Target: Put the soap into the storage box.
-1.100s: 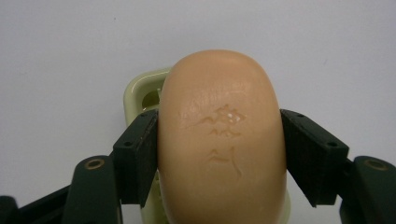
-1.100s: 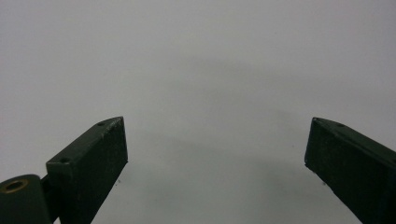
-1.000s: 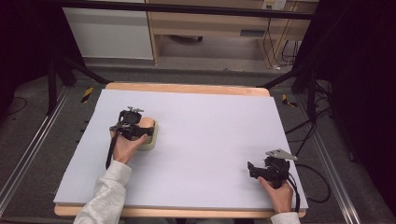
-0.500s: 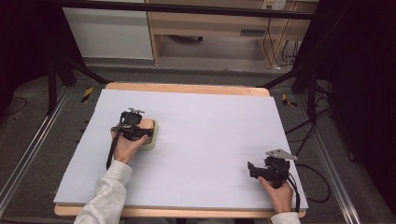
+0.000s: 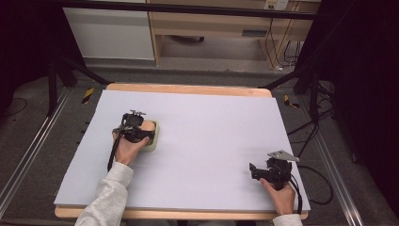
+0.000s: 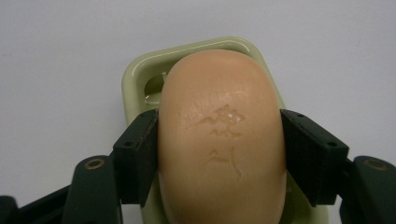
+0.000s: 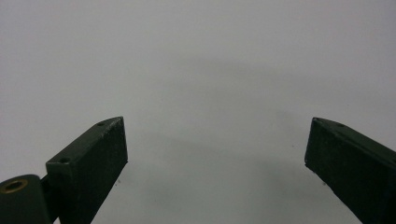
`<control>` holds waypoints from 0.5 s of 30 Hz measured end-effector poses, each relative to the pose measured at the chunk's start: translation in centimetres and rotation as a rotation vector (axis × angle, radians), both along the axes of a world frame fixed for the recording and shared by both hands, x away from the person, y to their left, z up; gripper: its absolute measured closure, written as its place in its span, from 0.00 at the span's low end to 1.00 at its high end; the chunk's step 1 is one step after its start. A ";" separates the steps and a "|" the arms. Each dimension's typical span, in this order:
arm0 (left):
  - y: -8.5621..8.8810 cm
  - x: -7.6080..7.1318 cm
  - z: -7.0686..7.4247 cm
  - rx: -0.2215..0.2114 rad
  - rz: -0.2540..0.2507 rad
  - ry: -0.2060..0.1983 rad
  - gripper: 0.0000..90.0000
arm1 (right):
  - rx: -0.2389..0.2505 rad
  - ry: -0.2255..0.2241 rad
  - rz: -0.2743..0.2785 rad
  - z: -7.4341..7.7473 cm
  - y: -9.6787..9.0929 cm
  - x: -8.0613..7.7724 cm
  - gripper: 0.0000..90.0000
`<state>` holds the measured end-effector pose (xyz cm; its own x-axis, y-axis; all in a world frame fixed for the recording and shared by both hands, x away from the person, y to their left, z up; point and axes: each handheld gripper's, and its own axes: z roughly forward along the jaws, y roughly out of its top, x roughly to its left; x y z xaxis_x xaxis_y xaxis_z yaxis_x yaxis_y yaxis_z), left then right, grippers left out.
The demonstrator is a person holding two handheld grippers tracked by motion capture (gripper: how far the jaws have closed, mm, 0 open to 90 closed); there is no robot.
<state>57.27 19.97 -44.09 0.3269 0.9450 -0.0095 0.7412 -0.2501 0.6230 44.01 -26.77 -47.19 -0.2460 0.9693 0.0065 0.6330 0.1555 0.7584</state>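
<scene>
Soap bar [image 6: 222, 140] clamped between left gripper [image 6: 219, 154] jaws, pale green dish [image 6: 135, 79] directly beneath. Right gripper [image 7: 215, 154] held wide, empty. Judged: grasp step; straight lift called for next.

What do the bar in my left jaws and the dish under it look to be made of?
The bar, clamped by the left gripper, looks like soap: peach, matte and waxy, with characters pressed into its top. The dish looks like pale green moulded plastic, possibly glazed ceramic; its rounded rim is glossy and catches highlights.
</scene>
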 end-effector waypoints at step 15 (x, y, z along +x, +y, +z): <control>0.0 0.0 -0.2 0.000 -0.001 -0.002 0.35 | 0.000 0.003 0.001 0.0 0.1 0.0 0.07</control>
